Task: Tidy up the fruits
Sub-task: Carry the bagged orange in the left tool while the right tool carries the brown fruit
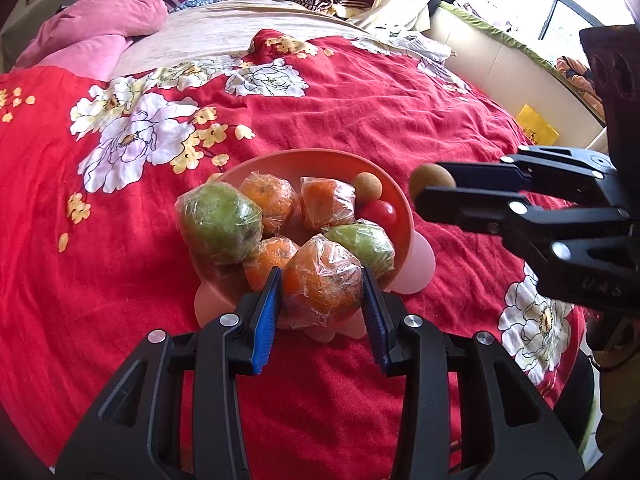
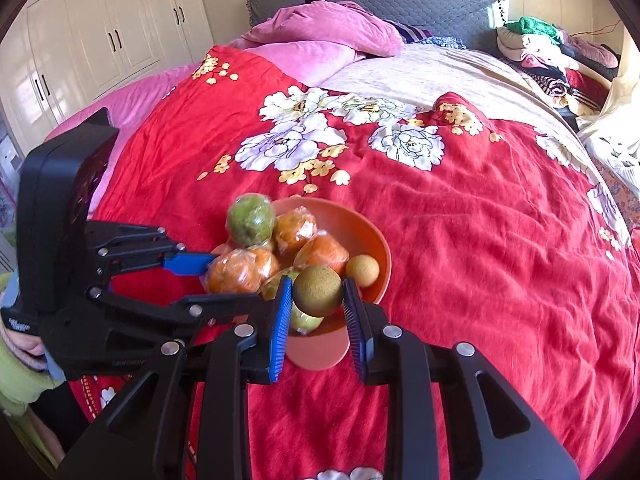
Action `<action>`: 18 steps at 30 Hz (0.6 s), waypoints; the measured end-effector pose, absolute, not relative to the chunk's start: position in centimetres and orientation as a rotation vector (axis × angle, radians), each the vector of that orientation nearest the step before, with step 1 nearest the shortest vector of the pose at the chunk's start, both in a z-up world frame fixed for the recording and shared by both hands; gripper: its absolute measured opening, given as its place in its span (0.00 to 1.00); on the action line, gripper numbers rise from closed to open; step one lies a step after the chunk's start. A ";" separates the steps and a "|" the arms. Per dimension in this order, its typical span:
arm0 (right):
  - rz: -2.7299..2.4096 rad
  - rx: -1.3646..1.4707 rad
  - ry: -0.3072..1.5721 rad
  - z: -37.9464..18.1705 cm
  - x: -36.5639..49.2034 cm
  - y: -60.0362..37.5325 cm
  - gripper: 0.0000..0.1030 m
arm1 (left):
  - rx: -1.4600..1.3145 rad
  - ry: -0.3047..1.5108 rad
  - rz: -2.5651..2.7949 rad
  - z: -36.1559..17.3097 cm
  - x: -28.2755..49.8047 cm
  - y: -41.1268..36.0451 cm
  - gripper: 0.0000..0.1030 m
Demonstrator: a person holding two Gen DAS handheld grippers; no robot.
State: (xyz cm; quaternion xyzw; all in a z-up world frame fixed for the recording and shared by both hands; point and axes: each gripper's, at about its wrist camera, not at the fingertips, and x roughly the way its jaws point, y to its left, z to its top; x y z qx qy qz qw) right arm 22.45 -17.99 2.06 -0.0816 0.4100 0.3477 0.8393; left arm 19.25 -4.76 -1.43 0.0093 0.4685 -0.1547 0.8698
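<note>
With my left gripper (image 1: 322, 300) clenched on a wrapped orange (image 1: 320, 284) over the orange bowl's (image 2: 372, 240) near rim and my right gripper (image 2: 318, 312) grasping a kiwi (image 2: 317, 291) there too, I judge both mid-placement, needing lowering before release.

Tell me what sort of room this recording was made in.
A bedroom, most likely: the fruit bowl sits on a bed with a red floral quilt and pink pillows, with white wardrobe doors behind.

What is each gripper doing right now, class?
Left gripper: shut on the wrapped orange.
Right gripper: shut on the brown round fruit.
</note>
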 end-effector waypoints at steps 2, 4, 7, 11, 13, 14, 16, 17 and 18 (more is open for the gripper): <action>0.734 -0.176 0.868 2.0 23.0 -17.8 0.24 | 0.010 0.981 -0.330 -1.5 19.1 -4.7 0.30; 0.732 -0.178 0.870 2.0 23.5 -17.7 0.24 | 0.002 0.981 -0.335 -1.5 18.9 -4.6 0.30; 0.733 -0.181 0.871 1.8 24.1 -17.5 0.24 | 0.015 0.975 -0.324 -1.7 18.8 -4.7 0.30; 0.732 -0.182 0.877 1.5 24.5 -17.3 0.24 | 0.031 0.961 -0.313 -1.6 19.1 -4.7 0.30; 0.733 -0.182 0.880 1.3 24.7 -17.2 0.24 | 0.038 0.957 -0.310 -1.6 19.2 -4.8 0.30; 0.732 -0.181 0.880 1.2 24.8 -17.2 0.24 | 0.038 0.956 -0.309 -1.6 19.2 -4.8 0.30; 0.730 -0.182 0.884 1.0 25.1 -17.0 0.24 | 0.041 0.952 -0.309 -1.6 19.3 -4.9 0.30; 0.731 -0.182 0.884 1.0 25.2 -17.0 0.24 | 0.036 0.953 -0.310 -1.5 19.2 -4.9 0.30; 0.731 -0.183 0.885 1.0 25.3 -17.0 0.24 | 0.025 0.952 -0.320 -1.4 19.2 -4.8 0.30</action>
